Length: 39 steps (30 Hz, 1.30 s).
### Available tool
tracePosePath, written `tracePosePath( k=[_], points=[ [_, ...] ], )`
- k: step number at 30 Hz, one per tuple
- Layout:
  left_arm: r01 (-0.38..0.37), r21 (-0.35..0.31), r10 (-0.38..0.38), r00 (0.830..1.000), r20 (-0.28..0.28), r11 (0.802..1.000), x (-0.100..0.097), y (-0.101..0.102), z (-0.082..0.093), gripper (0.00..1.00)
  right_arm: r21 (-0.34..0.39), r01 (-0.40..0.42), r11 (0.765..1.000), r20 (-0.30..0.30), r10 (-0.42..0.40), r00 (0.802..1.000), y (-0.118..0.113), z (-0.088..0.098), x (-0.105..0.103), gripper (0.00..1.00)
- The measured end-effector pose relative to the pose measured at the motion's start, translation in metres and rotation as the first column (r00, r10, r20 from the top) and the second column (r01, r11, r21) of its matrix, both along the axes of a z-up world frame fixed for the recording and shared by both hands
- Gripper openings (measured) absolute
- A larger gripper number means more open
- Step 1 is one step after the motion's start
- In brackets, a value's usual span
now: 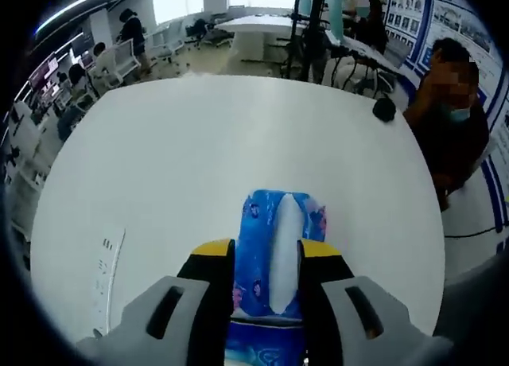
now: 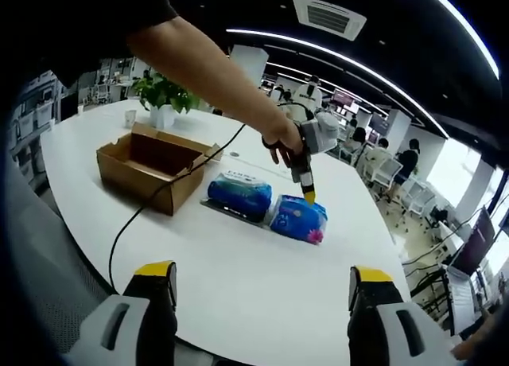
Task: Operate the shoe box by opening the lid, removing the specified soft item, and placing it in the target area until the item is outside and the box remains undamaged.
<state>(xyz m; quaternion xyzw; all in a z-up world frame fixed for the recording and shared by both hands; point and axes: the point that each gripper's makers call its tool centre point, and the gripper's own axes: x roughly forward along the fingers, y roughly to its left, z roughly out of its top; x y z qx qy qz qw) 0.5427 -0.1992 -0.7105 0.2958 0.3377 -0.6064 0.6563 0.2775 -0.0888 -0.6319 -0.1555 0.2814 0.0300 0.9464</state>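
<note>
In the left gripper view my left gripper is shut on a blue tissue pack with a white strip, resting on the white table. The right gripper view has the same blue tissue pack on the table with the left gripper pressed down on it from above, held by a person's arm. A second blue tissue pack lies beside it on a flat grey sheet. The open brown cardboard box stands to the left. My right gripper is open, hanging over the near table edge, holding nothing.
A potted green plant stands behind the box. A black cable runs from the left gripper across the table. A small black object sits at the table's far edge. People and office chairs stand beyond the table.
</note>
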Motion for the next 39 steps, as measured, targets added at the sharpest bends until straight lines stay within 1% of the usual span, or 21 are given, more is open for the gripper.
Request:
tracePosePath(
  k=[1, 6, 7, 9, 11, 15, 17, 19, 21, 28, 31, 34, 39],
  points=[
    [-0.001, -0.004, 0.001, 1.0, -0.004, 1.0, -0.002, 0.002, 0.004, 0.31, -0.003, 0.0, 1.0, -0.001, 0.0, 1.0, 0.0, 0.0, 0.0, 0.9],
    [0.015, -0.034, -0.015, 1.0, 0.01, 0.999, -0.009, 0.006, 0.021, 0.39, 0.013, 0.003, 1.0, 0.003, -0.003, 1.0, 0.0, 0.0, 0.0, 0.9],
    [0.019, -0.057, -0.018, 1.0, 0.01, 0.998, -0.011, 0.006, 0.026, 0.39, 0.01, 0.001, 1.0, 0.002, -0.001, 1.0, 0.0, 0.0, 0.0, 0.9],
    [0.016, -0.08, -0.017, 1.0, -0.003, 0.997, -0.014, 0.007, 0.033, 0.39, 0.011, 0.002, 1.0, 0.004, -0.002, 1.0, 0.0, 0.0, 0.0, 0.9],
    [0.015, -0.094, -0.015, 1.0, 0.0, 0.995, -0.016, 0.009, 0.039, 0.4, 0.021, 0.004, 1.0, 0.007, -0.004, 1.0, 0.001, 0.0, 0.0, 0.91],
    [0.036, -0.097, -0.035, 0.999, 0.014, 0.995, -0.02, 0.016, 0.046, 0.45, 0.03, 0.007, 1.0, 0.008, -0.008, 1.0, 0.001, 0.0, 0.001, 0.91],
    [0.042, -0.095, -0.041, 0.999, 0.01, 0.995, -0.023, 0.021, 0.048, 0.48, 0.035, 0.007, 0.999, 0.01, -0.008, 1.0, 0.001, 0.001, 0.001, 0.91],
    [0.059, -0.09, -0.057, 0.998, 0.023, 0.994, -0.027, 0.028, 0.049, 0.49, 0.036, 0.007, 0.999, 0.011, -0.007, 1.0, 0.001, 0.001, 0.001, 0.92],
    [0.066, -0.09, -0.064, 0.998, 0.025, 0.994, -0.03, 0.035, 0.05, 0.52, 0.05, 0.008, 0.999, 0.012, -0.009, 1.0, 0.002, 0.001, 0.0, 0.92],
    [0.071, -0.089, -0.069, 0.997, 0.027, 0.994, -0.037, 0.053, 0.054, 0.63, 0.063, 0.011, 0.998, 0.021, -0.012, 1.0, 0.003, 0.002, 0.0, 0.92],
    [0.07, -0.108, -0.067, 0.997, 0.029, 0.992, -0.04, 0.056, 0.061, 0.64, 0.073, 0.016, 0.997, 0.025, -0.018, 1.0, 0.002, 0.003, 0.0, 0.93],
    [0.07, -0.124, -0.065, 0.997, 0.039, 0.99, -0.038, 0.056, 0.064, 0.7, 0.08, 0.018, 0.997, 0.023, -0.02, 1.0, 0.003, 0.002, 0.0, 0.93],
    [0.081, -0.126, -0.074, 0.996, 0.057, 0.989, -0.044, 0.062, 0.068, 0.73, 0.09, 0.021, 0.996, 0.023, -0.023, 0.999, 0.003, 0.002, -0.001, 0.93]
  ],
)
